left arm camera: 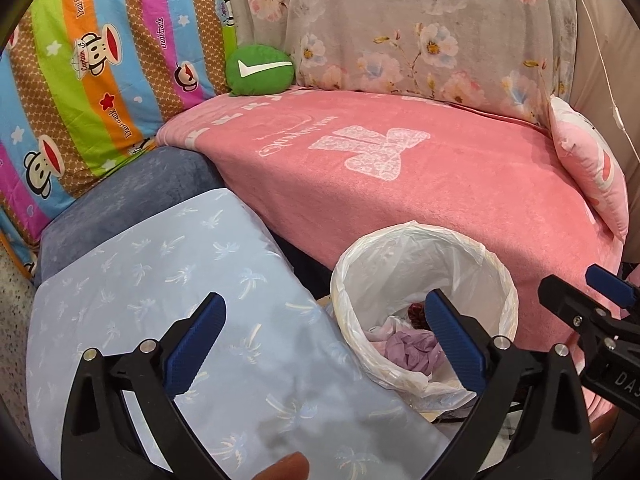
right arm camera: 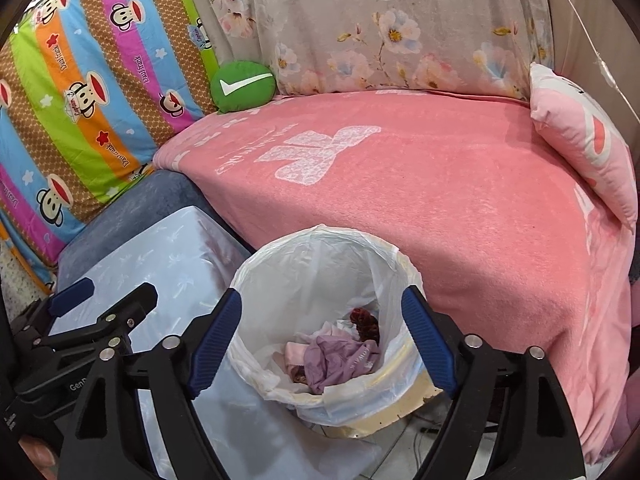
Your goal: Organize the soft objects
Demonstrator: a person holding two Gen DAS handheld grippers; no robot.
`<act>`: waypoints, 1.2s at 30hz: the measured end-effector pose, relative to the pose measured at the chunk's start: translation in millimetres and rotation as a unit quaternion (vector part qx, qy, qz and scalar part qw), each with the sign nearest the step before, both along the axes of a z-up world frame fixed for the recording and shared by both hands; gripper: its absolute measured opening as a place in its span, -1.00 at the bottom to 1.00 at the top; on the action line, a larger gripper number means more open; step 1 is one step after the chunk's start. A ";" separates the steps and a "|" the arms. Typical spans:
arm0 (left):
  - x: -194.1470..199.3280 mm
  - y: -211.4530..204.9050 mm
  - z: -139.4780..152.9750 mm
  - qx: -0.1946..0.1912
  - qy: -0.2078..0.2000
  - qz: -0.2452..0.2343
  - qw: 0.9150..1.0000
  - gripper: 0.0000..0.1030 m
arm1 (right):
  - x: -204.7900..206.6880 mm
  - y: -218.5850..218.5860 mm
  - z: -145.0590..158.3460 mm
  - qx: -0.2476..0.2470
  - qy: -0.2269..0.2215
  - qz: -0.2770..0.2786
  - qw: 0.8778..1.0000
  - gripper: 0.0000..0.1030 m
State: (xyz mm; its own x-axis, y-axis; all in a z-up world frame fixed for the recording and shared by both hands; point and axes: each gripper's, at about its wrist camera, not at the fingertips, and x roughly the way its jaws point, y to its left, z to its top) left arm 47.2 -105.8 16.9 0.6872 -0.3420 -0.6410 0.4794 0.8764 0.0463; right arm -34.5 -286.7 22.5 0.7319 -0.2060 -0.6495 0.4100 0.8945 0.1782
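The left gripper (left arm camera: 326,344) is held with its jaws spread wide and nothing is gripped between them. A pale blue cushion (left arm camera: 168,300) printed with palm motifs lies below and ahead of the left jaw. A bin (left arm camera: 420,240) lined with a white plastic bag is seen ahead of the right jaw; crumpled lilac fabric (left arm camera: 408,348) lies inside it, just beside that jaw's blue pad. A fingertip (left arm camera: 288,468) is visible at the lower edge, behind the jaws.

The right gripper (right arm camera: 322,344) is likewise held with its jaws spread, empty. The bin (right arm camera: 320,248) is framed directly between and ahead of the 2 jaws. Inside it, lilac fabric (right arm camera: 340,360), a pink piece (right arm camera: 294,354) and a dark red item (right arm camera: 364,322) are bunched together at the bottom. The left gripper (right arm camera: 86,308) appears to the left of the right gripper's left jaw, over the pale blue cushion (right arm camera: 160,264).

Well ahead of both pairs of jaws, a pink blanket (right arm camera: 440,200) with a white bow print covers a seat. At its far left corner, a round green cushion (right arm camera: 243,87) with a white tick mark rests against a striped monkey-print cloth (right arm camera: 92,92) and a grey floral cloth (right arm camera: 380,28). At the far right, a pink pillow (right arm camera: 584,136) leans at the blanket's edge. A blue-grey cushion (left arm camera: 132,196) lies beyond the pale blue cushion.
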 end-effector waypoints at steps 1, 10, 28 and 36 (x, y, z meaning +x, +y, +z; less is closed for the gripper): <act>-1.4 -0.3 -0.6 0.002 0.000 0.002 1.000 0.85 | -2.9 0.3 -1.1 -0.005 0.003 0.000 1.000 0.67; -9.1 -2.0 -0.6 0.005 0.000 0.014 1.000 0.86 | -14.0 -0.3 -2.6 -0.013 0.015 -0.001 1.000 0.79; -15.5 -11.3 -4.1 0.020 0.013 0.015 1.000 0.86 | -20.8 -0.6 -9.2 -0.021 0.019 0.003 1.000 0.79; -14.5 -8.8 -5.7 0.012 0.022 0.022 0.999 0.86 | -22.1 -1.3 -9.7 -0.023 0.022 0.001 1.000 0.90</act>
